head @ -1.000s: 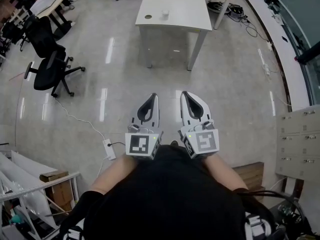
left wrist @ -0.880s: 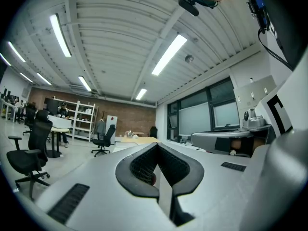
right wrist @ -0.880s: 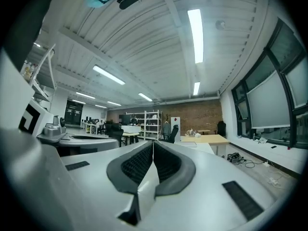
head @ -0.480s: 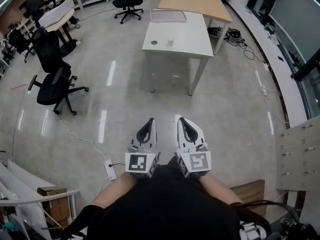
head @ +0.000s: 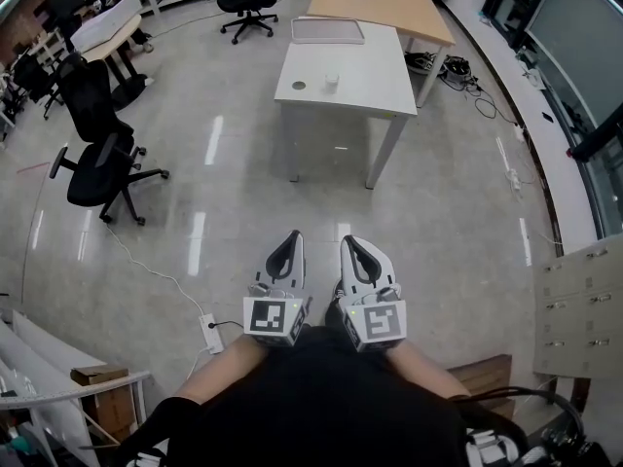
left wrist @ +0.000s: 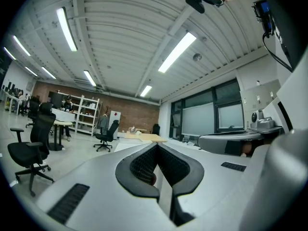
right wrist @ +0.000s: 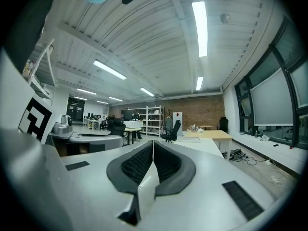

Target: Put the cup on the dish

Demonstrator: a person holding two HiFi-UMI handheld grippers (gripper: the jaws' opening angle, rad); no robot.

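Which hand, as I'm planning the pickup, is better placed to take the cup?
Right, slightly. The left gripper and right gripper are both shut, side by side, far from the table. The cup stands right of the dish, on the right gripper's side.

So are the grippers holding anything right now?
Nothing. The left gripper and right gripper are both shut and empty; the cup sits on the white table.

- No readable words, numbers or brands anywhere.
- Black-and-white square markers on the cubes of the left gripper (head: 295,234) and right gripper (head: 348,242): patterns, not letters.
- Red mark on a far white cabinet (right wrist: 178,122): too small to read.
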